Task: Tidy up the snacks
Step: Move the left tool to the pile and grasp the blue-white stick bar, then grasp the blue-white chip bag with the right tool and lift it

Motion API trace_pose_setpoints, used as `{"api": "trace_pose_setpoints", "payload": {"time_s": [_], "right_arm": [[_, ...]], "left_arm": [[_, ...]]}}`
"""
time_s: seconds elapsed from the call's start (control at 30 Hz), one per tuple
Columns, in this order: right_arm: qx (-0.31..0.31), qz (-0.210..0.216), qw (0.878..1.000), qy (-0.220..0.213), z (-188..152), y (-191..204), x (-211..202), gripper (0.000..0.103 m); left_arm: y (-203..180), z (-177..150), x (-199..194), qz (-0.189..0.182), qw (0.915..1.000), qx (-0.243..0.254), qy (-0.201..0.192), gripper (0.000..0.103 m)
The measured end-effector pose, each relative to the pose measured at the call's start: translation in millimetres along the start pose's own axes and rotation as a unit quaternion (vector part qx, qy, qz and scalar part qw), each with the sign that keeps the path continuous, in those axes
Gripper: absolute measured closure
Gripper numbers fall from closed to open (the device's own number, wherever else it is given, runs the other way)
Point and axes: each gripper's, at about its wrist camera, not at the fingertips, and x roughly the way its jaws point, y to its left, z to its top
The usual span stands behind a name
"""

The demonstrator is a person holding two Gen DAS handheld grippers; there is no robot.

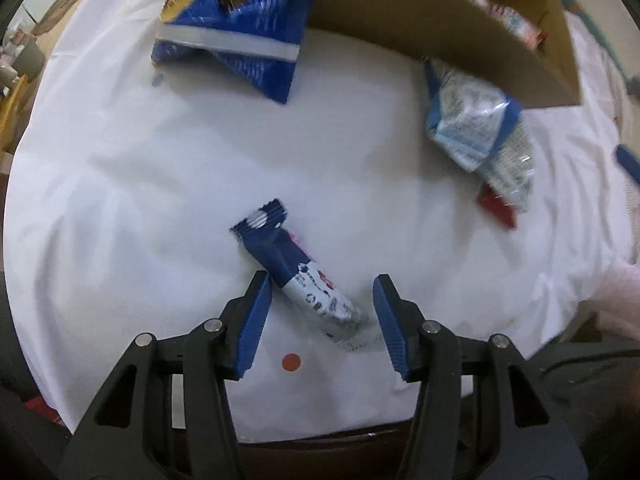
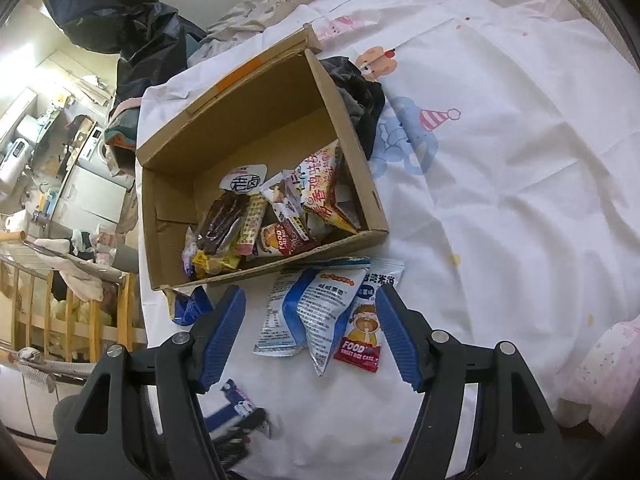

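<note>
My left gripper (image 1: 320,304) is open, its jaws on either side of a small blue and white snack bar (image 1: 296,272) lying on the white sheet. My right gripper (image 2: 310,316) is open above a pile of blue and white rice cracker packets (image 2: 320,312) and a red-ended packet (image 2: 360,340). A cardboard box (image 2: 360,168) holds several snack packets (image 2: 280,216); its wall also shows in the left wrist view (image 1: 400,12). A blue striped bag (image 1: 248,40) lies by the box, with the cracker packets (image 1: 476,124) to the right.
A white printed bedsheet (image 2: 500,160) covers the surface. Dark clothing (image 2: 360,92) lies behind the box. A wooden crib rail (image 2: 60,300) and room clutter stand to the left, past the bed's edge. A red dot (image 1: 291,361) marks the sheet.
</note>
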Motion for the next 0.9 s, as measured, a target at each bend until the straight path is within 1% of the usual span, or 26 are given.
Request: {"api": "trace_pose_setpoints", "payload": {"time_s": [0.07, 0.1, 0.13, 0.23, 0.27, 0.3, 0.43, 0.6, 0.67, 0.77, 0.9], "right_arm": [[-0.002, -0.001, 1.0, -0.001, -0.5, 0.6, -0.6, 0.033], [-0.002, -0.002, 1.0, 0.0, -0.8, 0.6, -0.3, 0.033], [-0.003, -0.002, 1.0, 0.002, -1.0, 0.7, 0.3, 0.033], [-0.004, 0.0, 1.0, 0.002, -0.3, 1.1, -0.3, 0.033], [-0.004, 0.0, 1.0, 0.001, 0.1, 0.6, -0.8, 0.033], [-0.001, -0.001, 1.0, 0.001, 0.4, -0.4, -0.8, 0.033], [0.009, -0.001, 1.0, 0.012, 1.0, -4.7, 4.3, 0.033], [0.034, 0.009, 0.999, 0.041, -0.7, -11.9, 18.7, 0.033], [0.05, 0.017, 0.997, 0.056, -1.4, -15.1, 27.3, 0.033], [0.063, 0.022, 0.995, 0.076, -3.3, -15.9, 40.3, 0.033], [0.072, 0.024, 0.991, 0.106, -7.1, -14.0, 59.8, 0.033]], "left_arm": [[-8.6, -1.0, -0.1, 0.022, 0.9992, 0.029, -0.014, 0.077], [-16.4, -1.8, 0.9, 0.038, 0.9972, 0.062, -0.016, 0.086], [-18.9, -2.6, 1.2, 0.042, 0.9963, 0.073, -0.015, 0.087], [-19.6, -2.2, 0.7, 0.038, 0.9952, 0.091, -0.006, 0.088], [-18.9, -1.3, -0.7, 0.03, 0.9951, 0.094, -0.002, 0.088], [-16.9, 0.7, -4.2, 0.013, 0.9955, 0.094, 0.001, 0.088], [-7.9, 15.4, -36.6, 0.011, 0.9929, 0.115, -0.029, 0.088], [5.0, 33.0, -81.8, 0.004, 0.9896, 0.129, -0.063, 0.088], [10.2, 39.5, -94.3, 0.004, 0.9878, 0.138, -0.073, 0.088], [27.8, 54.9, -99.8, 0.0, 0.9882, 0.132, -0.077, 0.088], [44.2, 67.8, -88.9, -0.009, 0.9911, 0.106, -0.081, 0.088]]}}
